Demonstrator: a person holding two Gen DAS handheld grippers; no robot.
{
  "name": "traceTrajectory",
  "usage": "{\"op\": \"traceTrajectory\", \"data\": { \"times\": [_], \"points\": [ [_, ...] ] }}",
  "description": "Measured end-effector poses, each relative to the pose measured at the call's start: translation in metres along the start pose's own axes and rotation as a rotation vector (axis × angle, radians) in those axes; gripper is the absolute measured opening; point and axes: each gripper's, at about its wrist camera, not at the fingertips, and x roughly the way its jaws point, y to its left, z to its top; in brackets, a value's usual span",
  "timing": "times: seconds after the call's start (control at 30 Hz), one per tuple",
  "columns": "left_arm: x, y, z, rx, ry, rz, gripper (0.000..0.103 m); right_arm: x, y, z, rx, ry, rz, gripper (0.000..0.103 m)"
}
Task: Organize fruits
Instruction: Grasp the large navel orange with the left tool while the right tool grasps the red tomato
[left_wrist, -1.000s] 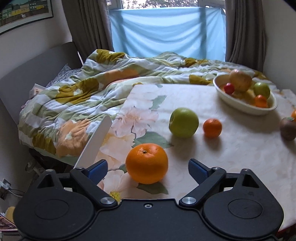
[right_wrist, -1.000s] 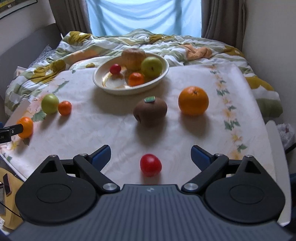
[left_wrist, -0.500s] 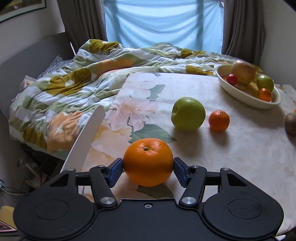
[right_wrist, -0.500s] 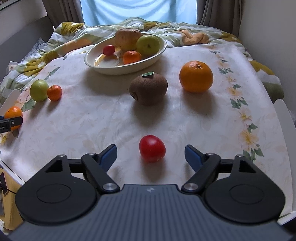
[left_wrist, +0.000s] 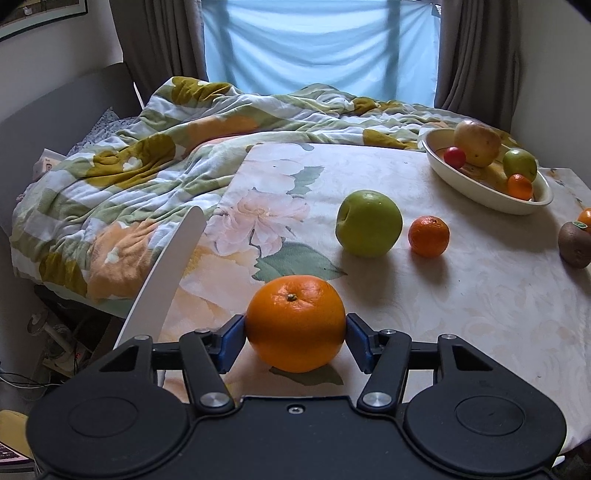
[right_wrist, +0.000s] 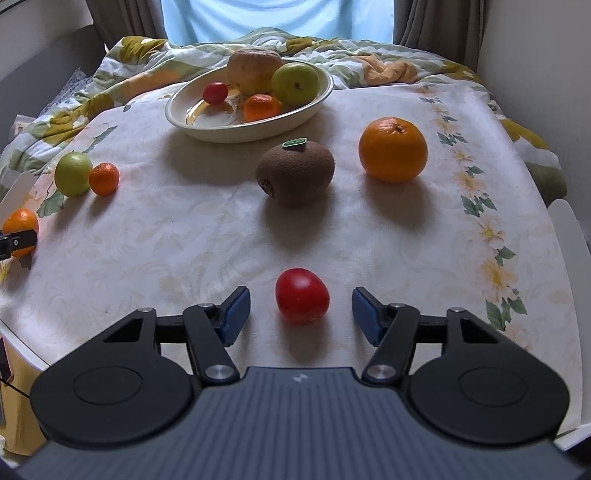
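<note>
Between the blue pads of the left gripper (left_wrist: 295, 334) sits a big orange (left_wrist: 295, 323), both pads pressed on its sides; it seems still to rest on the tablecloth (left_wrist: 461, 314), hard to tell. Ahead and right: green apple (left_wrist: 368, 223), small mandarin (left_wrist: 428, 236), nothing blocking. Far right, bowl (left_wrist: 480, 192) with fruit.

Right wrist view: right gripper (right_wrist: 300, 312) jaws closing, pads still clear of the red tomato (right_wrist: 302, 301) between them. Ahead stand a kiwi (right_wrist: 295, 175) and a second orange (right_wrist: 393, 149).

Soft daylight from the curtained window (left_wrist: 317, 51), gentle near-side fruit shadows, sharp focus, fisheye bending at edges.
</note>
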Motion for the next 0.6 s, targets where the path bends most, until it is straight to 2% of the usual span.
{"op": "traceTrajectory", "data": {
  "times": [0.1, 0.17, 0.2, 0.6],
  "points": [
    [0.0, 0.001, 0.0, -0.007, 0.003, -0.005, 0.063, 0.001, 0.003, 0.001, -0.014, -0.001, -0.003, 0.066],
    [-0.001, 0.001, 0.0, -0.012, 0.005, -0.007, 0.063, 0.001, 0.005, 0.003, -0.025, -0.003, -0.01, 0.049],
    [-0.001, 0.001, 0.0, -0.015, 0.007, -0.007, 0.062, 0.002, 0.006, 0.004, -0.033, -0.001, -0.013, 0.046],
    [-0.024, -0.004, 0.016, -0.016, -0.022, -0.035, 0.062, -0.012, 0.02, 0.02, -0.046, -0.013, 0.016, 0.046]
  ]
}}
